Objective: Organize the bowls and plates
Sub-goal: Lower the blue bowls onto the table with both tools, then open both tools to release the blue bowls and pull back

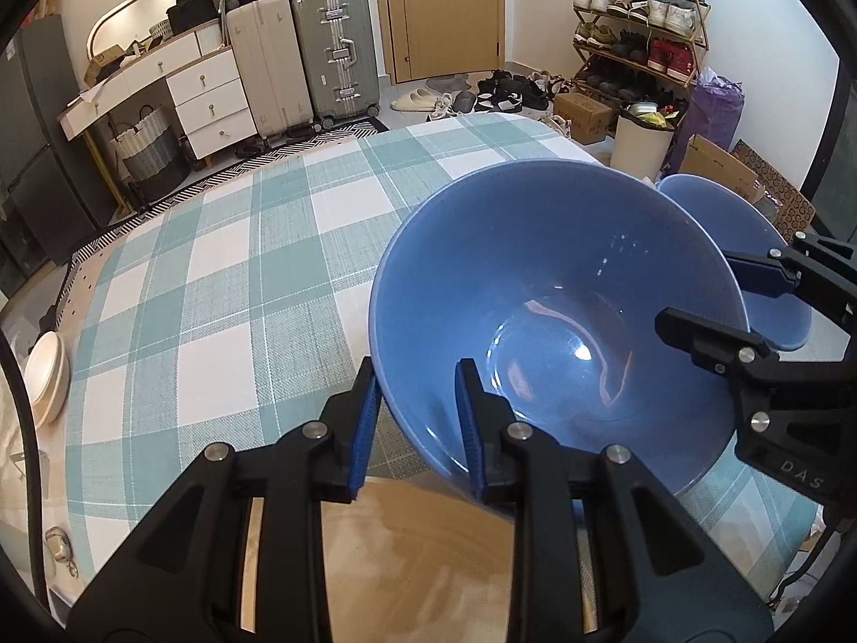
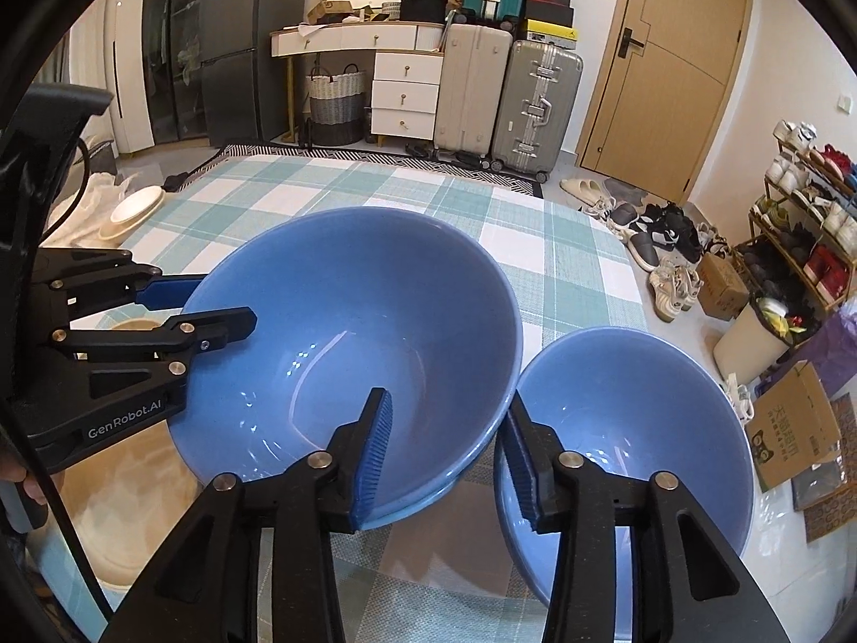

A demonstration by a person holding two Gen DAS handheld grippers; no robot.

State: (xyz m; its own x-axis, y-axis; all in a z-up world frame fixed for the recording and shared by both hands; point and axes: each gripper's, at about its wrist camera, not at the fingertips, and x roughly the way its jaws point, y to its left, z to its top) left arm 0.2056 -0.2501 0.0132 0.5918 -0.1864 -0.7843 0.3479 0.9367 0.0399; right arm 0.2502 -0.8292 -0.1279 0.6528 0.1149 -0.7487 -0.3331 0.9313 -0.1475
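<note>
Both grippers are on the big blue bowl (image 1: 557, 311), which sits on the checked tablecloth (image 1: 214, 278) with a second blue rim showing just beneath it in the right wrist view (it looks nested in another bowl of the same kind). The left gripper (image 1: 415, 428) pinches the near rim, one blue pad outside the wall, the other inside, jaws narrow and clamped on it. From the left wrist view the right gripper (image 1: 707, 294) comes in from the right edge, one finger inside the bowl, the other outside its wall.

Switch to the right wrist view and the story gets clearer: the right gripper (image 2: 447, 461) straddles the bowl's rim with a visible gap on the outer side, jaws parted and not pressing. Only this view shows the smaller blue bowl (image 2: 632, 418) in full, just beside the big one on the right. The left view catches merely a slice of it behind the big bowl. A stack of cream plates (image 2: 134, 209) sits at the table's far left edge.
</note>
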